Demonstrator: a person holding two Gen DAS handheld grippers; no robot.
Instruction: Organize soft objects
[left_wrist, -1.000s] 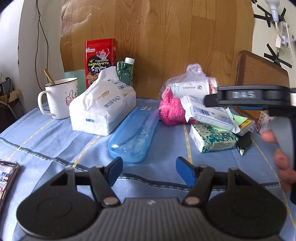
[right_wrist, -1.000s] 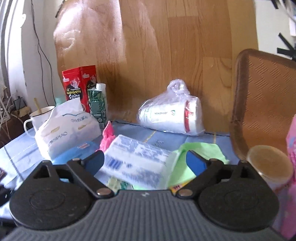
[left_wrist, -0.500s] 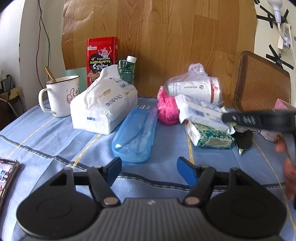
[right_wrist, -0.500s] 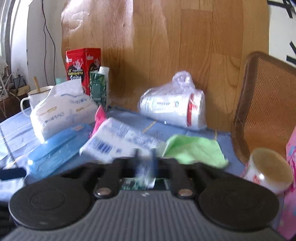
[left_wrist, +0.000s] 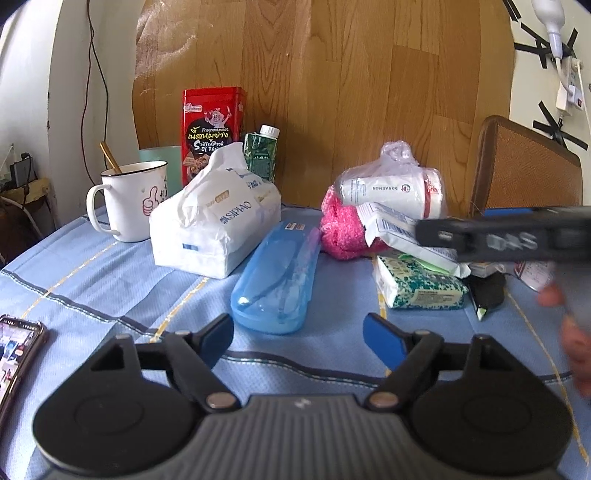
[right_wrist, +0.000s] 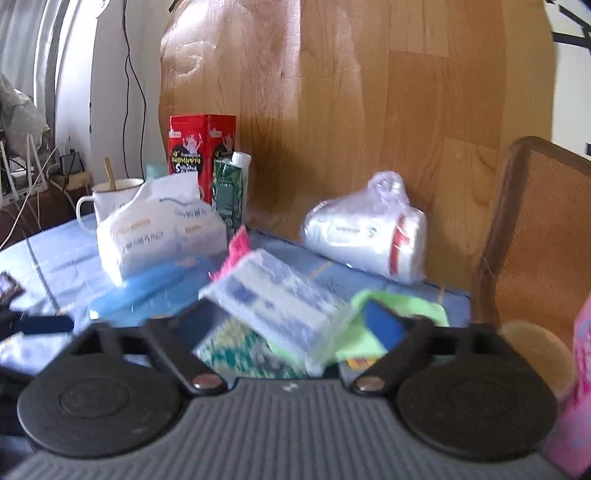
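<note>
While the left gripper (left_wrist: 297, 336) hangs low over the blue tablecloth (left_wrist: 92, 273) with its jaws spread wide and nothing between them, the right gripper (right_wrist: 291, 325) is also parted – a white plastic-wrapped tissue pack (right_wrist: 277, 295) sits tilted between its blue fingers (right_wrist: 382, 323), though blur hides whether they touch it. That pack lies atop a green-patterned tissue pack (left_wrist: 421, 284), beside a pink fluffy cloth (left_wrist: 341, 232) and a green cloth (right_wrist: 406, 306). A large white tissue bag (left_wrist: 214, 225) stands near a blue case (left_wrist: 280, 273).

Pink fuzzy cloth (left_wrist: 341, 230) bunched by tilted white packet (left_wrist: 400, 236); green-patterned pack (left_wrist: 421, 282) flat beneath.
</note>
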